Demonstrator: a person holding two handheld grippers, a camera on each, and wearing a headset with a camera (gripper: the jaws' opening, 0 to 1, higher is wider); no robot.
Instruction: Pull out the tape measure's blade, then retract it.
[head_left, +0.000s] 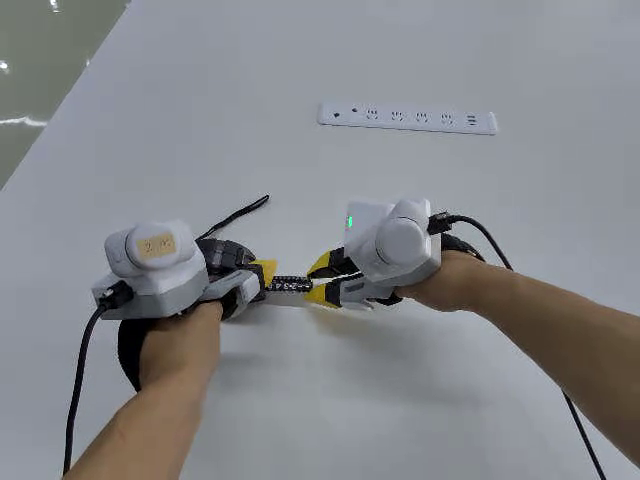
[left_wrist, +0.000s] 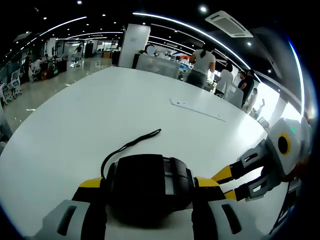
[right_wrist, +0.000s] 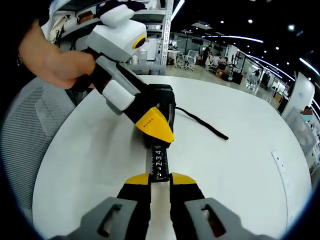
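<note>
The black tape measure (left_wrist: 147, 187) lies on the white table (head_left: 300, 120), and my left gripper (left_wrist: 150, 182) is shut on its case from both sides. In the head view the left gripper (head_left: 255, 275) is at lower left and the right gripper (head_left: 325, 280) faces it close by. A short length of blade (head_left: 290, 285) runs between them. My right gripper (right_wrist: 160, 178) is shut on the blade (right_wrist: 158, 160), whose printed numbers show just beyond its yellow fingertips. The case (right_wrist: 162, 100) lies a little past that, held by the left gripper (right_wrist: 150, 122). The tape measure's black strap (head_left: 235, 215) trails away on the table.
A white power strip (head_left: 407, 118) lies farther back on the table, right of centre. The table's left edge (head_left: 60, 100) runs diagonally, with glossy floor beyond it. Cables hang from both grippers. Several people stand far behind the table (left_wrist: 210, 65).
</note>
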